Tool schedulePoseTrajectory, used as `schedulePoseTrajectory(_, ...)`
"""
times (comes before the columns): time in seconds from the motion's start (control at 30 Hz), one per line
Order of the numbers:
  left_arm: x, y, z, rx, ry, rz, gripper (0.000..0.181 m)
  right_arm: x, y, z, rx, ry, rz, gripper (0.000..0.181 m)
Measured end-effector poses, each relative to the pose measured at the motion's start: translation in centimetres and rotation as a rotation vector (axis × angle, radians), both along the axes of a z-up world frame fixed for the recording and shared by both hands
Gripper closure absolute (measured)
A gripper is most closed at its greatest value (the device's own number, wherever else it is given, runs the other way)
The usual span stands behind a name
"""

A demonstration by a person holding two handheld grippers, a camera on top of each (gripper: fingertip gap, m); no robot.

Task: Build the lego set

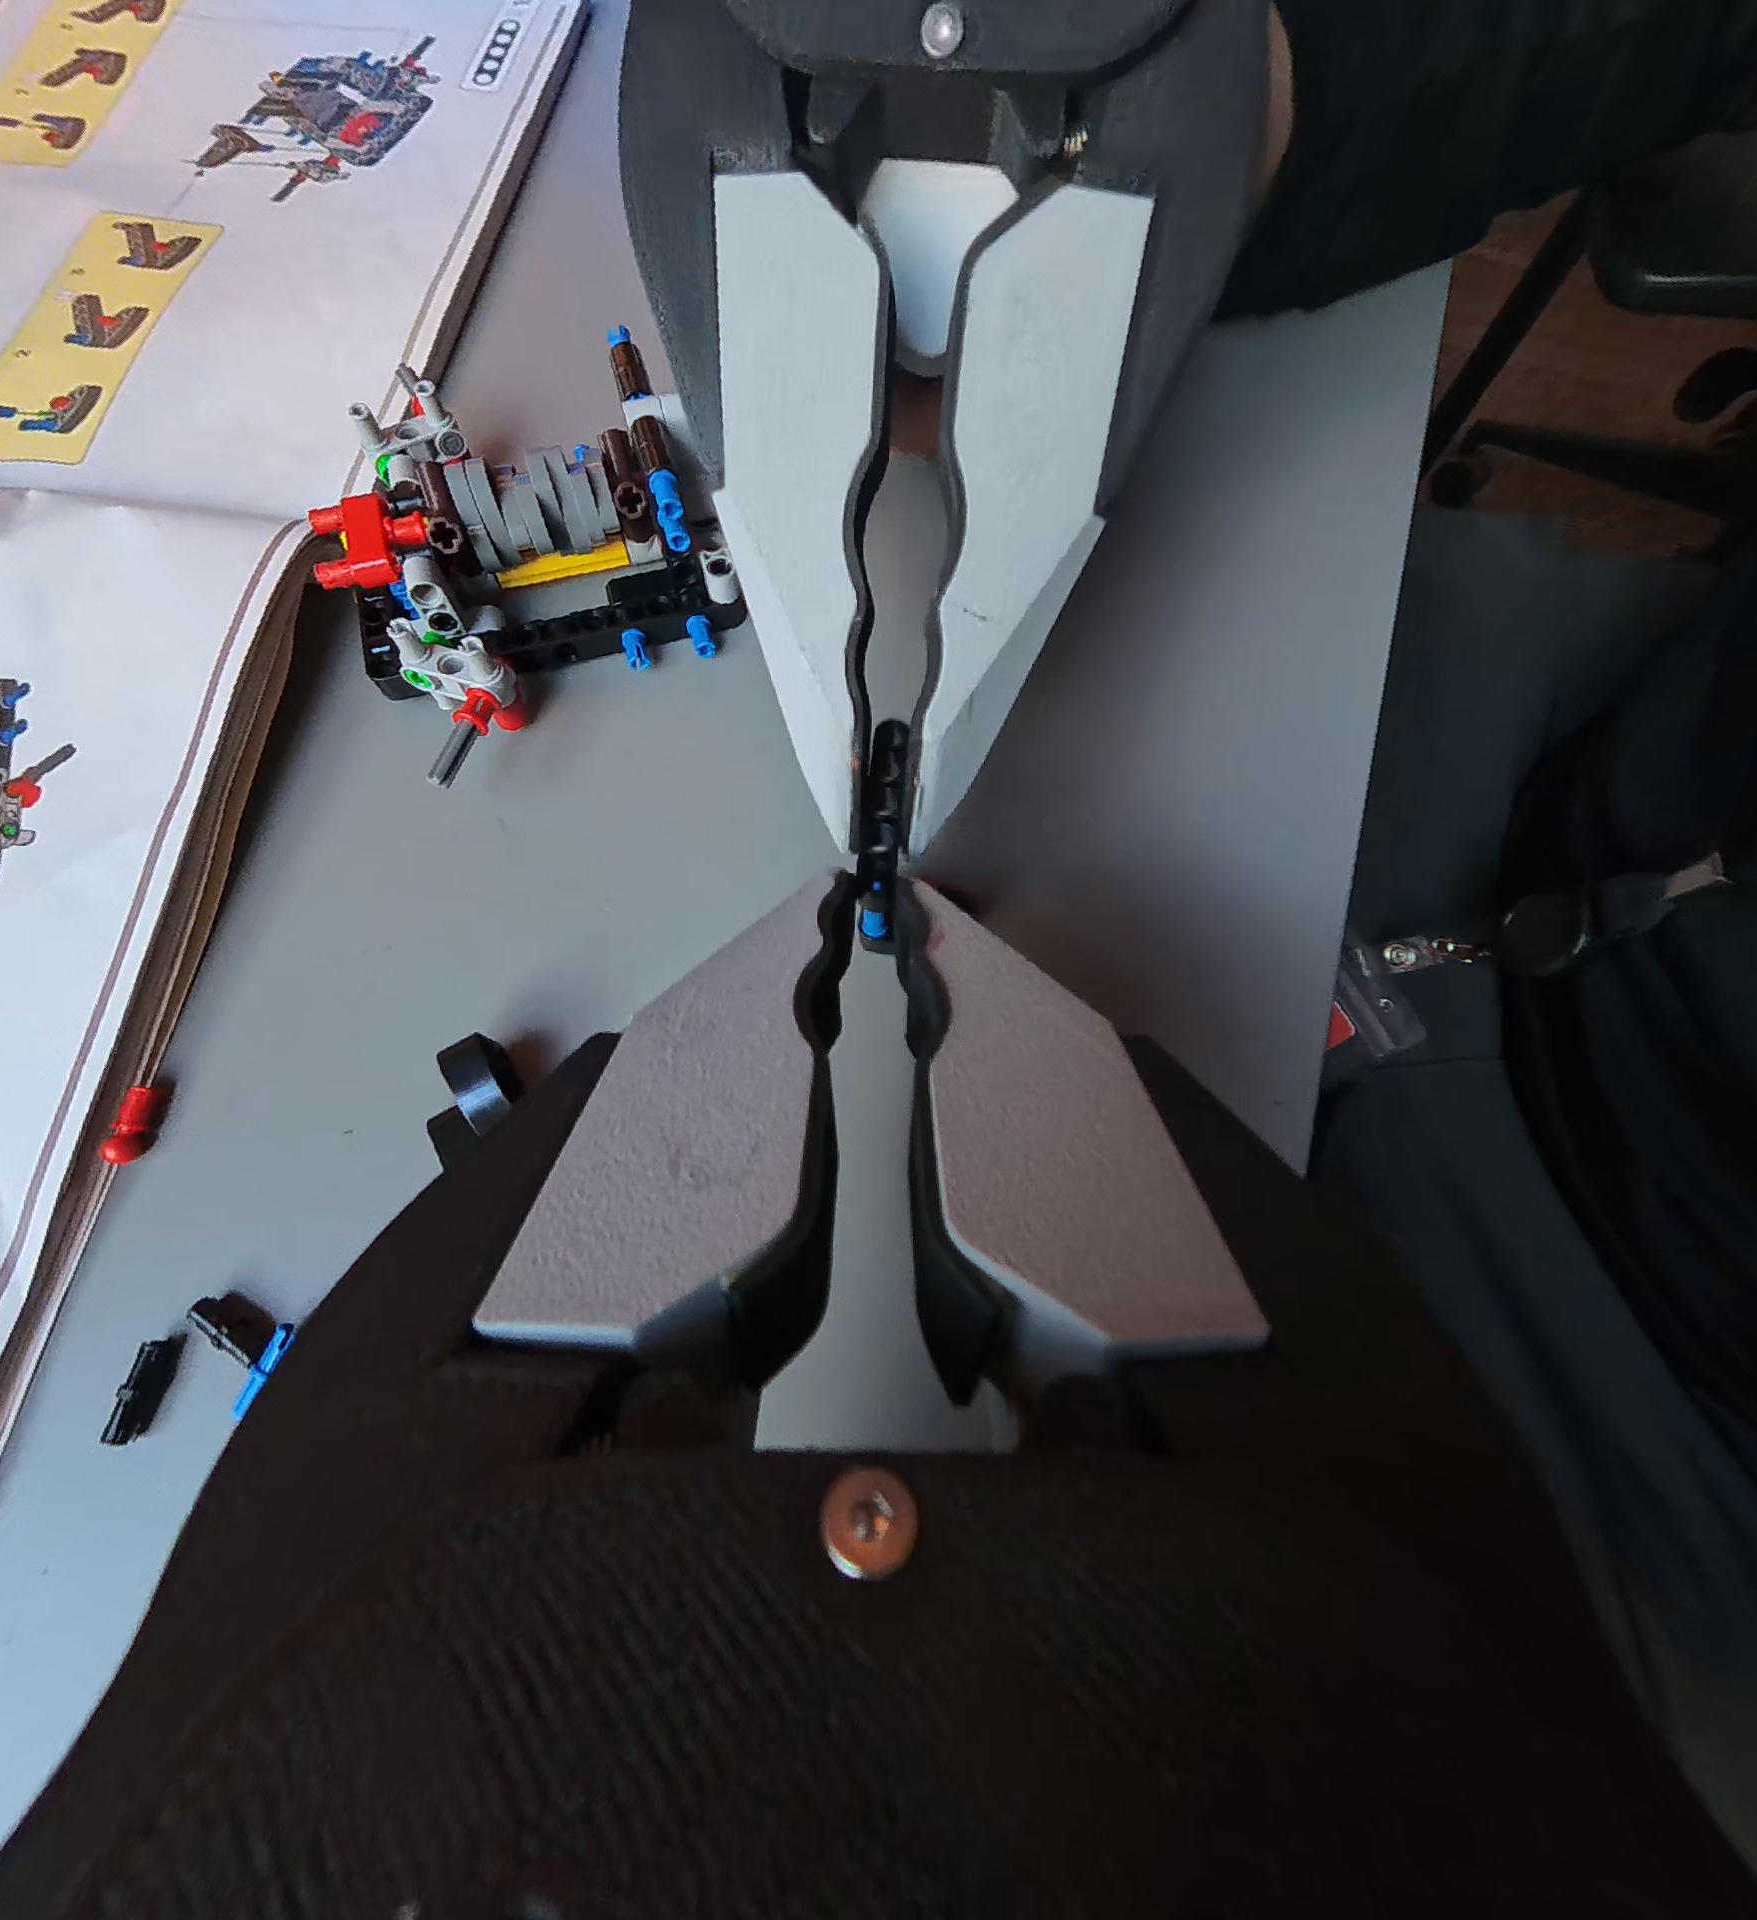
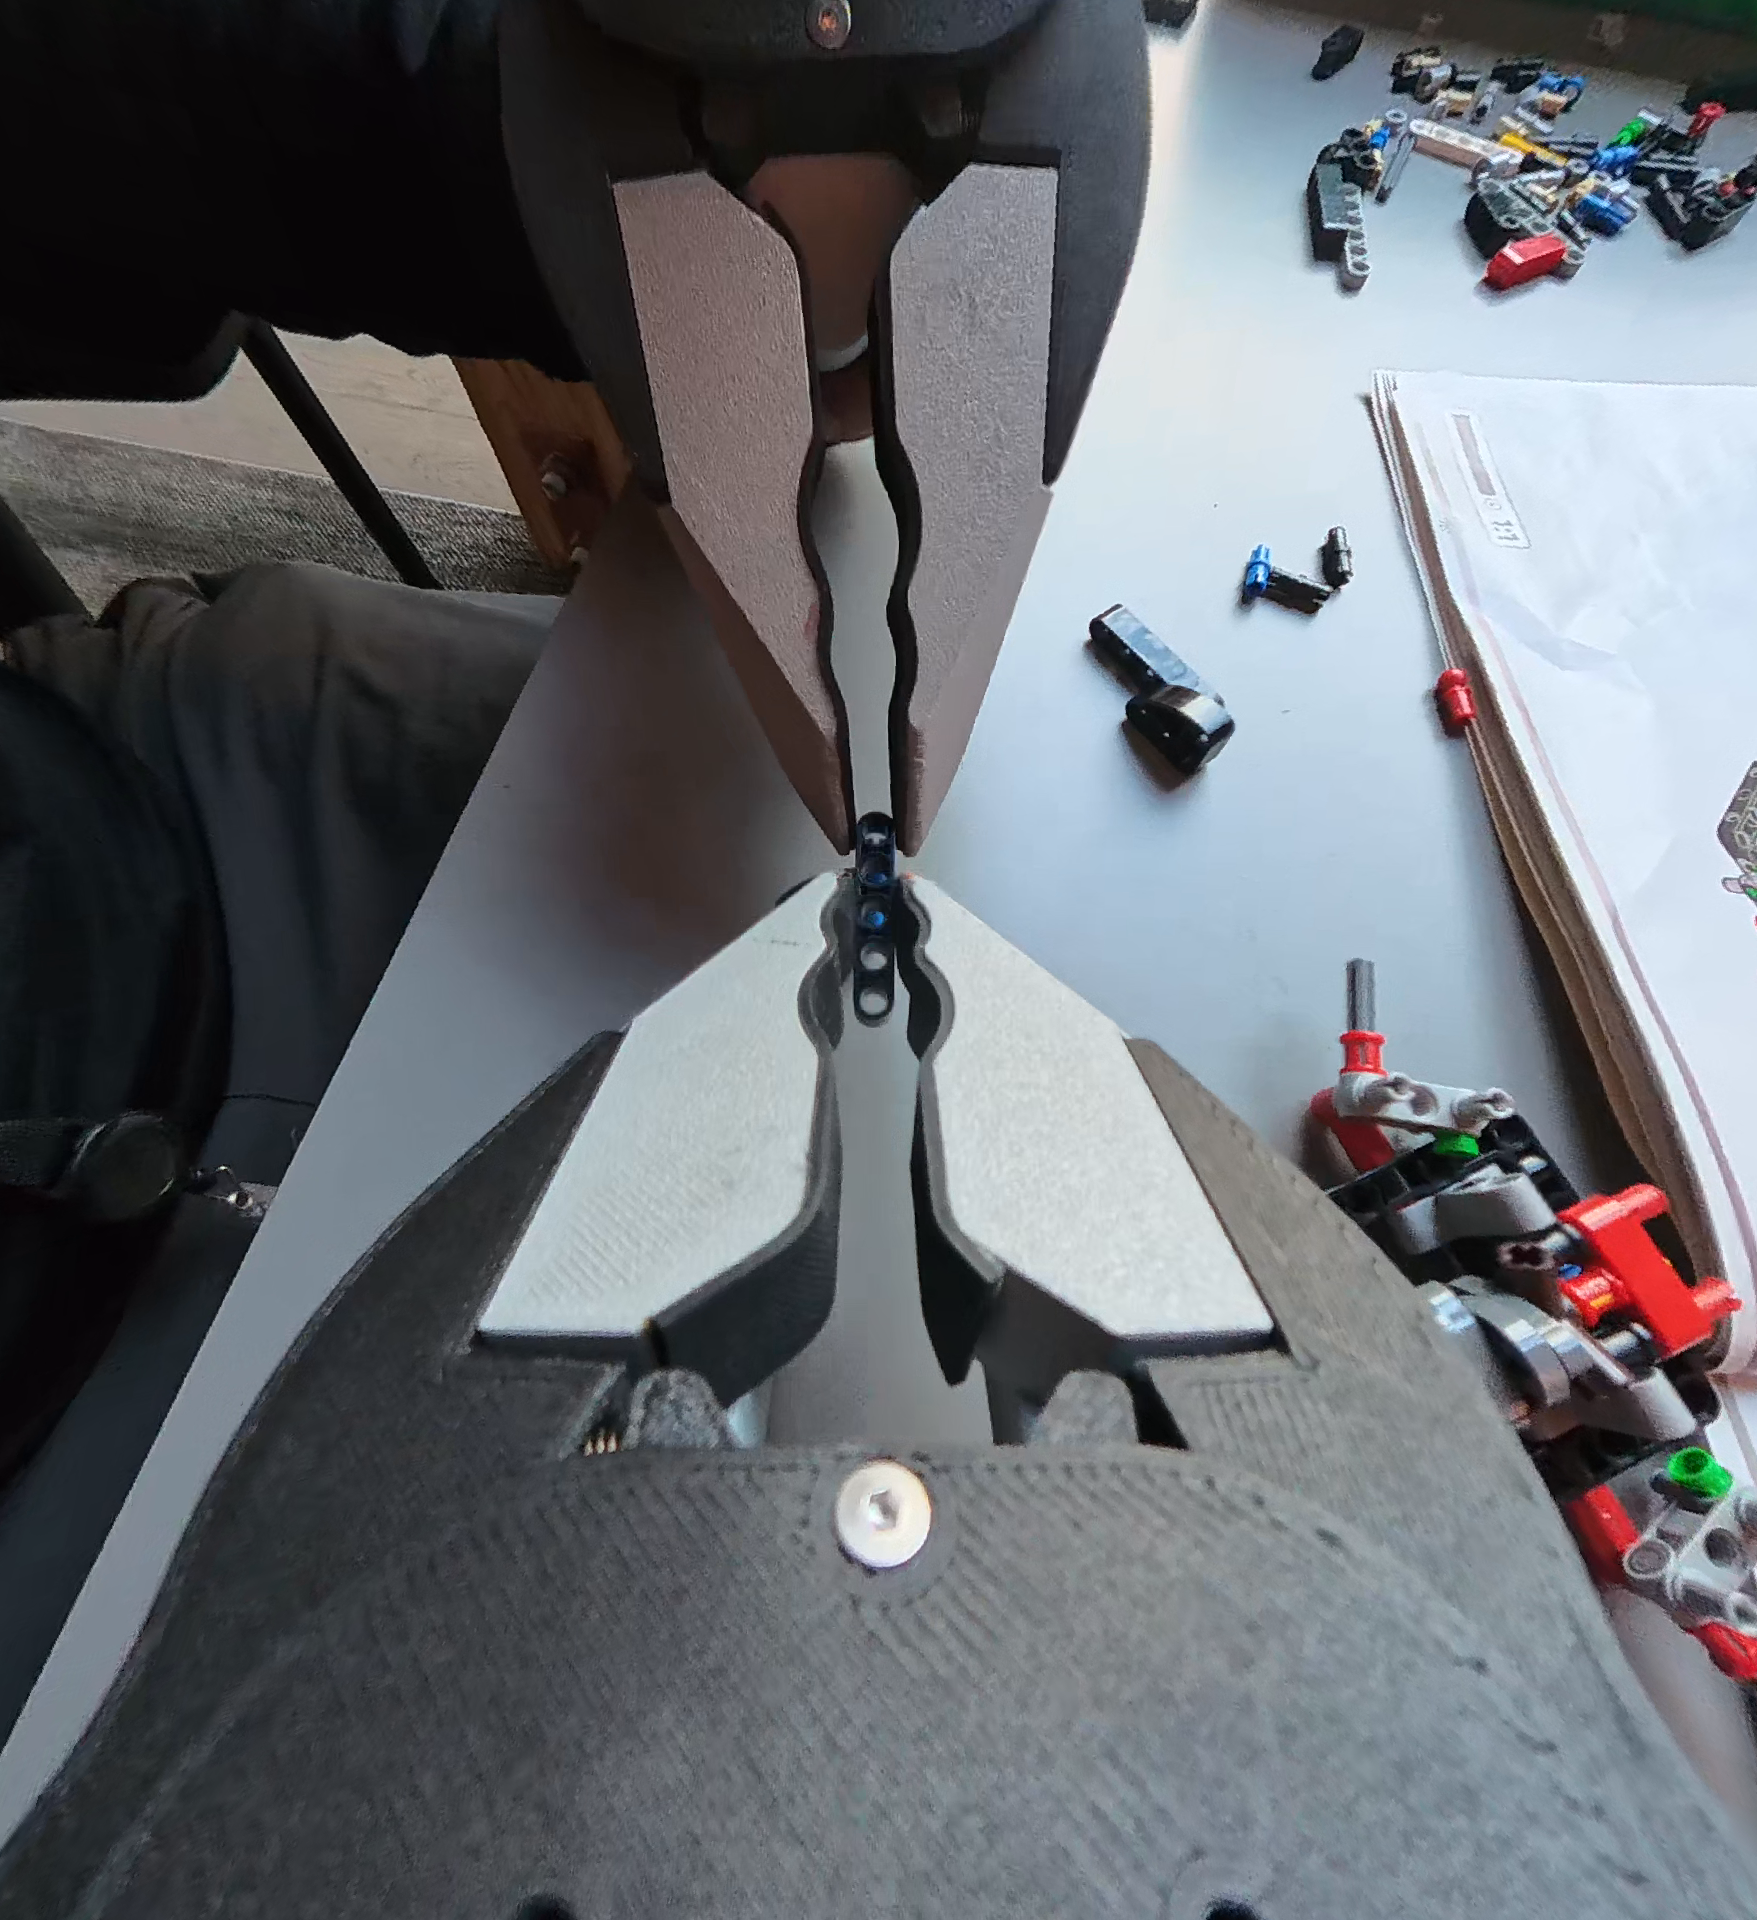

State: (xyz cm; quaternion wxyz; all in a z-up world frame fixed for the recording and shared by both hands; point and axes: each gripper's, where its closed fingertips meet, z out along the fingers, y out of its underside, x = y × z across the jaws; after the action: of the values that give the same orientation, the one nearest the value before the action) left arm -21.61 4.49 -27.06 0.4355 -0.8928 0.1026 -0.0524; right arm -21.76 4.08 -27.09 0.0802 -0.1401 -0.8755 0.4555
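Observation:
My two grippers meet tip to tip above the grey table's edge. My left gripper [image 1: 874, 899] is shut on a small blue pin [image 1: 872, 923]. My right gripper [image 2: 874, 896] is shut on a thin black beam with holes [image 2: 874, 971]. In the left wrist view the right gripper [image 1: 884, 831] comes down from the top with the black beam [image 1: 886, 774] between its fingers. In the right wrist view the left gripper [image 2: 874, 836] comes from the top, and blue shows in one of the beam's holes. The partly built model [image 1: 541, 551] stands on the table to the left.
The open instruction booklet [image 1: 126, 312] lies beside the model [image 2: 1580, 1299]. Loose pieces lie near: a black bent beam [image 2: 1160, 686], a red pin [image 2: 1453, 701], blue and black pins [image 2: 1289, 577], and a heap of parts [image 2: 1580, 166] at the far corner. The table edge [image 1: 1373, 727] borders a person's lap. My left and right fingertips are right by each other.

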Motion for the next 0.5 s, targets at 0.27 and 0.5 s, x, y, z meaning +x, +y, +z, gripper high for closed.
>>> schedulePoseTrajectory(0.27,-0.23,-0.17,0.09,0.003,0.016,0.005,0.176,-0.35,-0.53,0.30,0.002,0.012,0.002,0.177)
schedulePoseTrajectory(0.5,0.32,-0.30,0.00,0.002,-0.066,-0.017,0.173,0.10,-0.35,0.25,0.062,0.022,0.005,0.177)
